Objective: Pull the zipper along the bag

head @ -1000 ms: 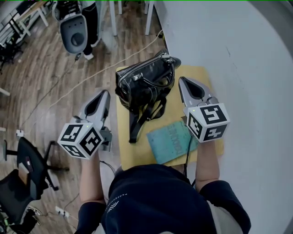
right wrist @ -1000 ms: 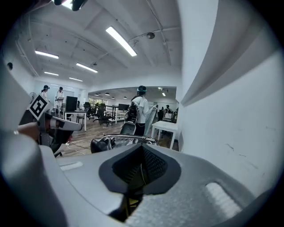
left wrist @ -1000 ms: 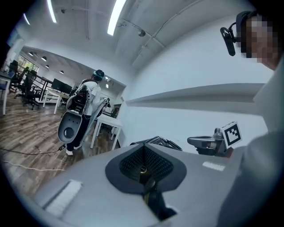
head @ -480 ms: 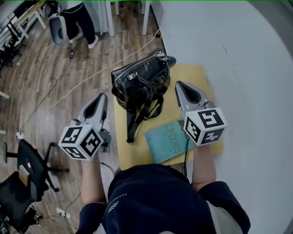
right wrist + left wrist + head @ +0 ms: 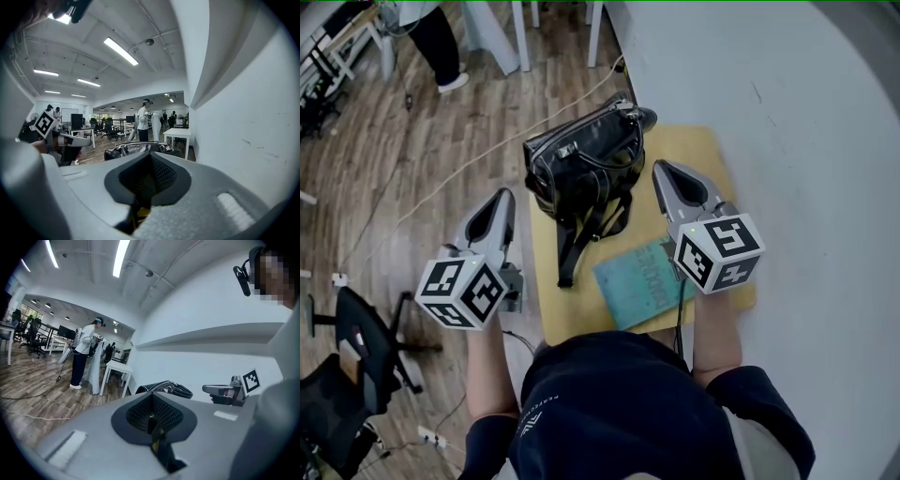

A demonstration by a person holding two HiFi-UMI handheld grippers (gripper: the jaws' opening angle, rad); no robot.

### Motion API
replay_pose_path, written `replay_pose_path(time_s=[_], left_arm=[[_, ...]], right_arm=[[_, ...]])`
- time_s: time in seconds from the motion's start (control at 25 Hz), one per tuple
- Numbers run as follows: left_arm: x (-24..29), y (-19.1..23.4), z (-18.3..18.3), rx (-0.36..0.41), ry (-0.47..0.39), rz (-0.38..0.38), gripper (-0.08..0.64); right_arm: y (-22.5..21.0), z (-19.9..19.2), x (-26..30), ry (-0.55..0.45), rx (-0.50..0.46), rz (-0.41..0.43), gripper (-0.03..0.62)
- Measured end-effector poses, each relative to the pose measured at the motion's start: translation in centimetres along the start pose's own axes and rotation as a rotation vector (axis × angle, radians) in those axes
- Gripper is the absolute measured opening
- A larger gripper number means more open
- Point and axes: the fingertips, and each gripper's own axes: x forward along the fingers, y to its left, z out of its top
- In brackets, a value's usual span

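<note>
A black leather handbag (image 5: pixel 581 173) with two handles stands on a small yellowish table (image 5: pixel 698 155), and its strap (image 5: pixel 572 246) trails toward me. My left gripper (image 5: pixel 501 197) hovers off the table's left edge, level with the bag, shut with nothing in it. On the bag's right, over the table, my right gripper (image 5: pixel 660 168) is also shut and holds nothing. Neither touches the bag. The left gripper view shows its tips (image 5: pixel 152 394) closed, with the bag (image 5: pixel 165 387) beyond. The right gripper view shows its tips (image 5: pixel 151 153) closed in front of the bag (image 5: pixel 136 149).
A teal book (image 5: pixel 642 286) lies on the table's near part, under the right gripper's body. A white wall (image 5: pixel 787 112) runs along the right. A white cable (image 5: pixel 459 173) crosses the wooden floor, an office chair (image 5: pixel 356 347) stands at the lower left, and a person (image 5: pixel 431 42) stands far left.
Both grippers stay beside the bag, still shut. The right one has rolled a little. The person in the background has walked toward the left.
</note>
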Motion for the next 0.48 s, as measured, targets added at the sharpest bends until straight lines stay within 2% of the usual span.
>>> replay_pose_path(time_s=[0.48], left_arm=[[-0.73, 0.55, -0.18, 0.016, 0.012, 0.020, 0.020]], right_arm=[[0.32, -0.08, 0.25, -0.004, 0.021, 0.002, 0.002]])
